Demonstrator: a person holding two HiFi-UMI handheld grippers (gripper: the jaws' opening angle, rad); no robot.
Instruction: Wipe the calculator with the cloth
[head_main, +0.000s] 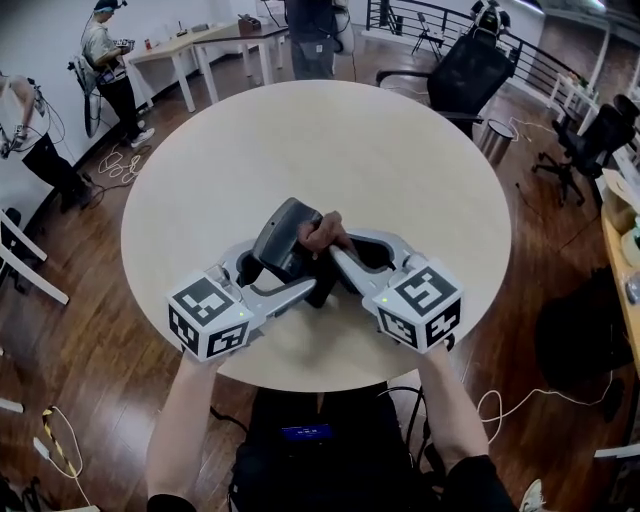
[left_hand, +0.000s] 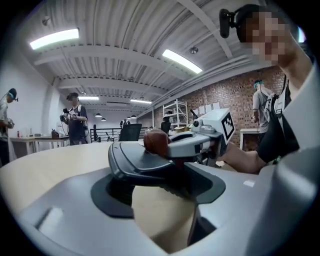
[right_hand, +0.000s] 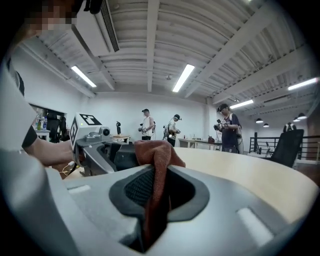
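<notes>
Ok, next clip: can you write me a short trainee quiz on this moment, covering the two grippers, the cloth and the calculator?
1. Multiple choice: what is clamped in the right gripper? A) a pen B) the cloth C) nothing
2. True or false: the calculator lies flat on the table, clear of both grippers.
3. Short answer: which gripper holds the calculator?

Key
1. B
2. False: it is tilted up off the table, between a gripper's jaws.
3. The left gripper, with its jaws set wide across the calculator.
</notes>
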